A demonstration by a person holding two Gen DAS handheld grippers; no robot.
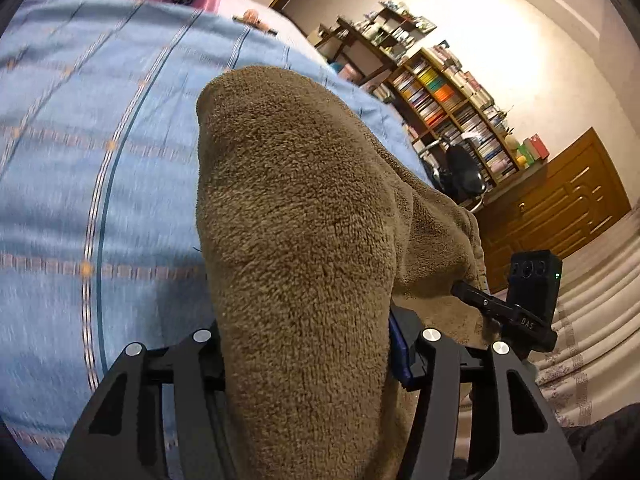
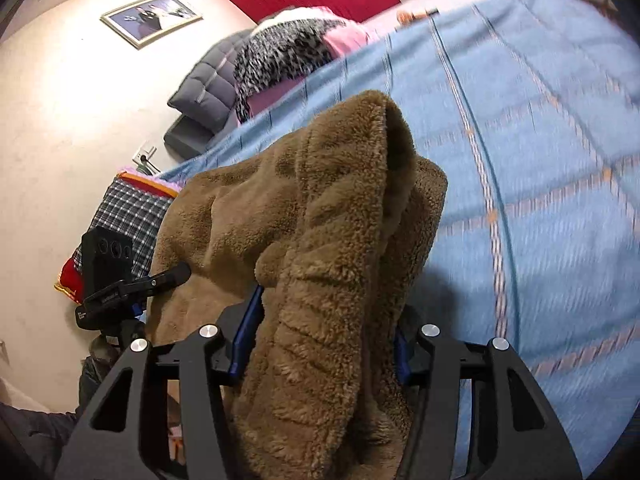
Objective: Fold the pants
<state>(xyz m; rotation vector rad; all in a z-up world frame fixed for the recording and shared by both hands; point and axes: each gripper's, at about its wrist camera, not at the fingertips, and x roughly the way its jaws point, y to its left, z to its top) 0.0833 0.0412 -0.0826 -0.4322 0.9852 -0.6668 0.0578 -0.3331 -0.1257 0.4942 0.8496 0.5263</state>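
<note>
1. Two black two-finger grippers are closed on a pair of thick brown fleece pants (image 1: 296, 216): left gripper (image 1: 308, 356), right gripper (image 2: 324, 344).
2. The pants are lifted over a blue striped bedspread (image 1: 100, 140).
3. The fabric is judged soft, bulky, light and droopy; it is best pinched at edges or waistband.

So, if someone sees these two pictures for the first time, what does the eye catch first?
First the brown fleece pants, which fill the middle of both views, bunched between the fingers of the left gripper and the right gripper, each shut on the fabric. Behind them spreads the blue striped bedspread. In the left wrist view, a crowded bookshelf stands against the far wall.
</note>
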